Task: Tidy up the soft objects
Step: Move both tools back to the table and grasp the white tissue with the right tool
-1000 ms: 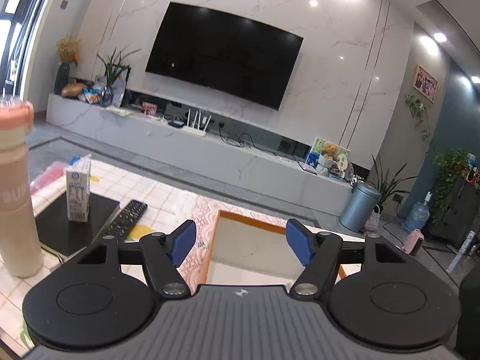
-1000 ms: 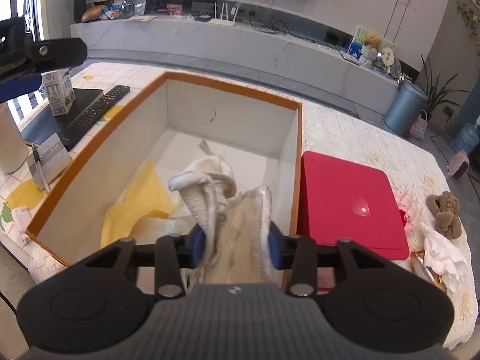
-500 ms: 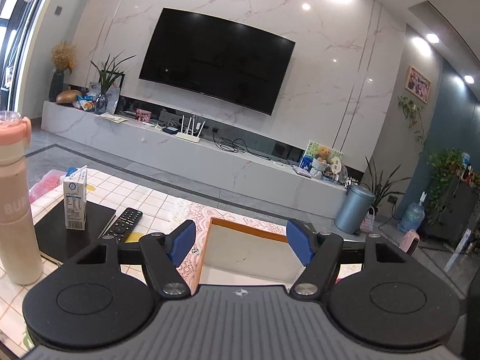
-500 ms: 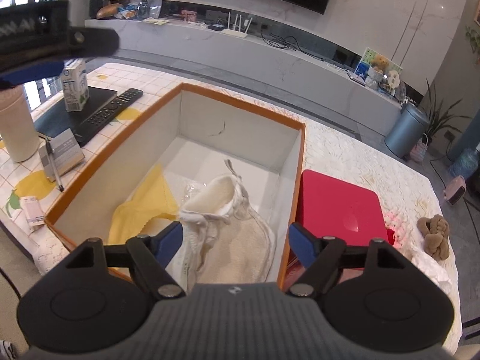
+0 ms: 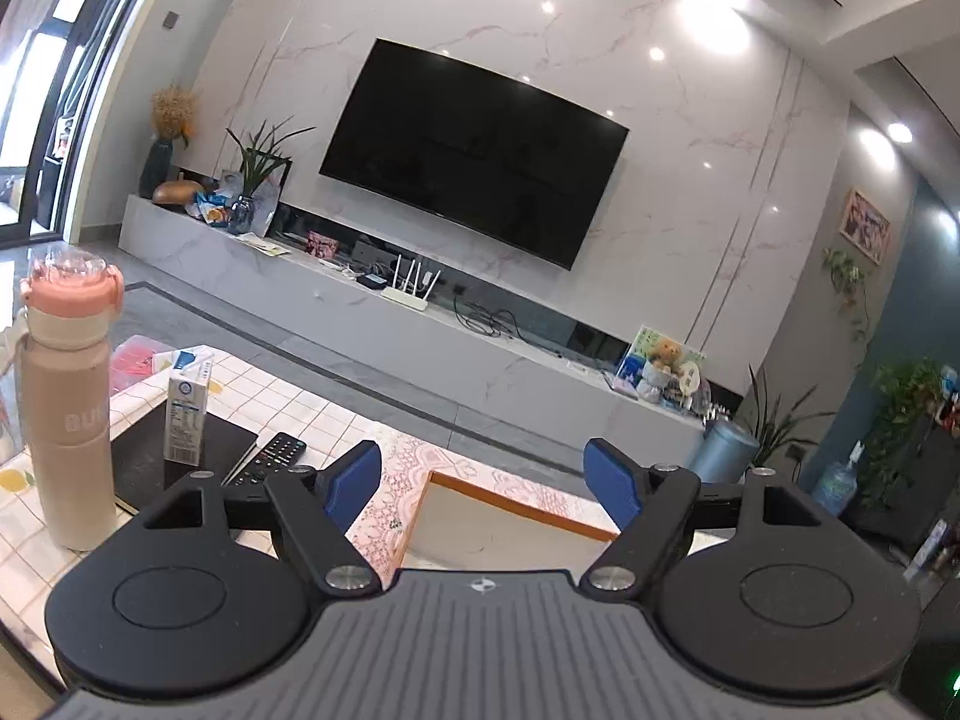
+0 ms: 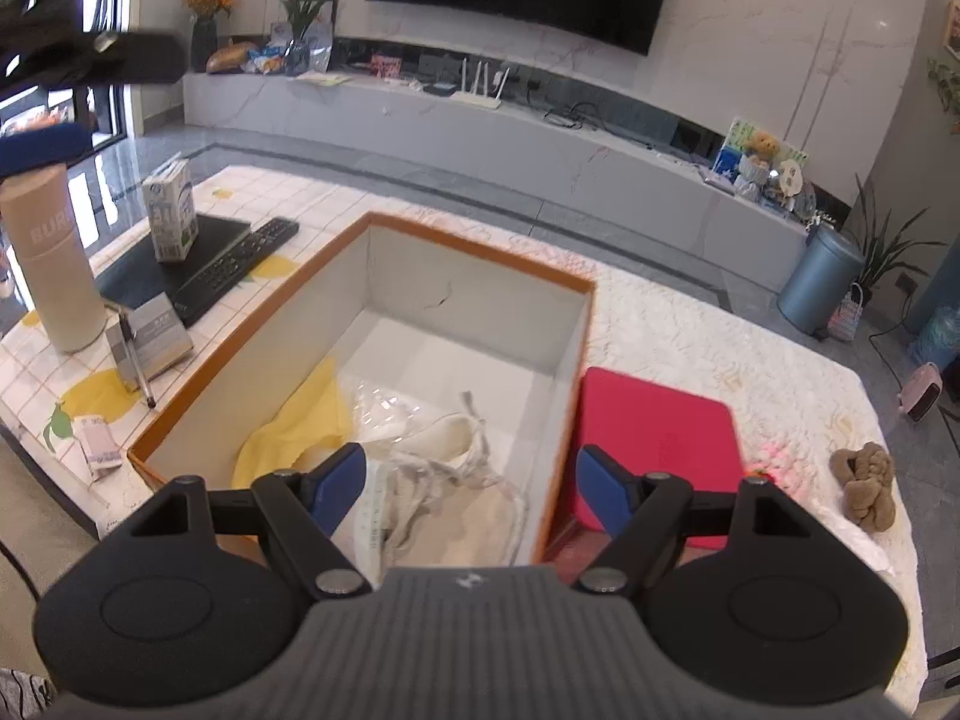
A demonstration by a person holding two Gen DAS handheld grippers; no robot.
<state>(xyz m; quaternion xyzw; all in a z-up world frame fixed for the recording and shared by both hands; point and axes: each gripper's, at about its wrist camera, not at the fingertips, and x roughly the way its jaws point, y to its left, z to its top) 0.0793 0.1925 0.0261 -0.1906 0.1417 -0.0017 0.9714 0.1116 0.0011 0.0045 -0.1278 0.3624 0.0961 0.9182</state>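
Cream cloth bag (image 6: 447, 480) lies released in the orange-rimmed box (image 6: 576, 324) below the open right gripper (image 6: 471, 489), while a brown knotted soft toy (image 6: 867, 483) waits to its right.

Each tool, left tool (image 5: 483, 483) and right tool (image 6: 471, 489), has blue pads on black linkage arms with silver screws, round black discs, a ribbed grey body, perhaps a small logo.

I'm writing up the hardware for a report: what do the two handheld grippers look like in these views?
Both look alike. The left gripper and right gripper each have a ribbed grey body with a small emblem, two matte black lobes with round recessed discs, black linkage bars on silver pivot screws, and blue finger pads. No cables or sleeves show.
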